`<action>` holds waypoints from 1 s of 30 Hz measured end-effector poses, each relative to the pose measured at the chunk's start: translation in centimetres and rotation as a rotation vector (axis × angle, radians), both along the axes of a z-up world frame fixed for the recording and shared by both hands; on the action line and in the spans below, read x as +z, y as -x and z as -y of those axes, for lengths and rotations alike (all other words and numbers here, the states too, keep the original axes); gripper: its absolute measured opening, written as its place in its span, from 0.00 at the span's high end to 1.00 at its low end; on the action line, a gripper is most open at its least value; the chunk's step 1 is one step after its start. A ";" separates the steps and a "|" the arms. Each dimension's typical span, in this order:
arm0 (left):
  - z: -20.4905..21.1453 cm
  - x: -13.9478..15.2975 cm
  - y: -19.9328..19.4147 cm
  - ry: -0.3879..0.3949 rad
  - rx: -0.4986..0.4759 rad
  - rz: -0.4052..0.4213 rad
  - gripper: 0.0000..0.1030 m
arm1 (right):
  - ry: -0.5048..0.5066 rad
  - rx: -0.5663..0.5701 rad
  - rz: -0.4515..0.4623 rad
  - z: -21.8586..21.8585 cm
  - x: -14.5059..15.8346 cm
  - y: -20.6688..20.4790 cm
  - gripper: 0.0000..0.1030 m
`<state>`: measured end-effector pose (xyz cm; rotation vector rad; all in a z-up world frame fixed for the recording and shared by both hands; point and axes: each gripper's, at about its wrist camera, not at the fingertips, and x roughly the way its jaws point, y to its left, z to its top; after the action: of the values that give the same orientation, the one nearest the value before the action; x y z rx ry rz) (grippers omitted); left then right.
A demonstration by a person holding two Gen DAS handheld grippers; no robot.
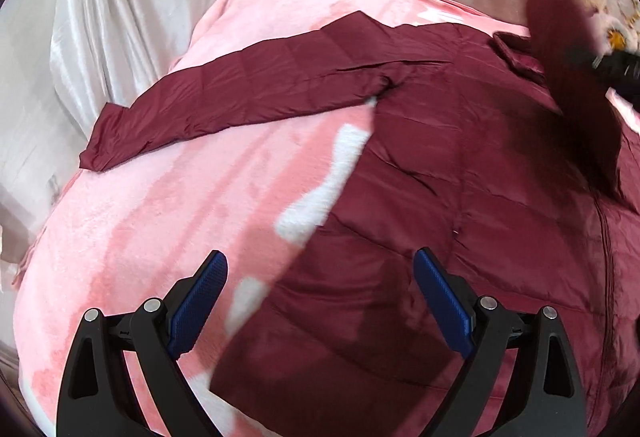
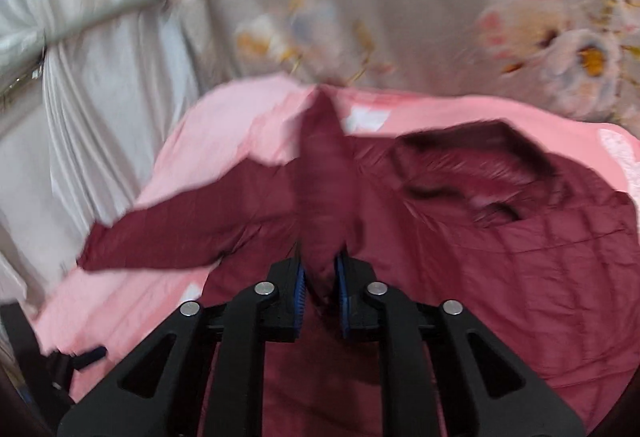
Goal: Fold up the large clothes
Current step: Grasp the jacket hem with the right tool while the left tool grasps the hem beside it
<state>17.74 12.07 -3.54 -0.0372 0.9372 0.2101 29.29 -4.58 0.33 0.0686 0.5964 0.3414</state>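
A dark red quilted jacket (image 1: 460, 173) lies spread on a pink blanket (image 1: 168, 221), one sleeve (image 1: 224, 105) stretched out to the left. My left gripper (image 1: 320, 297) is open and empty, hovering above the jacket's lower left edge. My right gripper (image 2: 322, 285) is shut on the jacket's other sleeve (image 2: 324, 177) and holds it lifted over the jacket body (image 2: 500, 257). In the left wrist view that lifted sleeve (image 1: 568, 77) appears blurred at the upper right, with the right gripper (image 1: 616, 67) beside it.
The pink blanket (image 2: 208, 133) covers a bed. Grey floral bedding (image 2: 400, 17) lies behind it. A shiny white sheet (image 1: 120, 17) hangs at the left. A dark object (image 2: 24, 349) sits at the lower left of the right wrist view.
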 end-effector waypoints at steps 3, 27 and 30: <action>-0.8 0.4 -0.8 0.052 -0.007 0.000 0.11 | -0.023 0.014 0.048 -0.2 0.8 1.7 0.41; 7.8 1.9 -14.0 0.350 -0.093 -0.076 0.96 | -0.561 -0.682 -0.209 33.5 -7.4 7.4 0.44; 7.4 3.3 -14.8 0.291 -0.089 -0.015 1.00 | -0.579 -0.688 -0.208 34.7 -7.5 5.6 0.72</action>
<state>32.54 4.69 -0.23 -0.2615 0.9760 -0.0097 23.71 -39.28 -7.16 0.8539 0.6259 -0.1773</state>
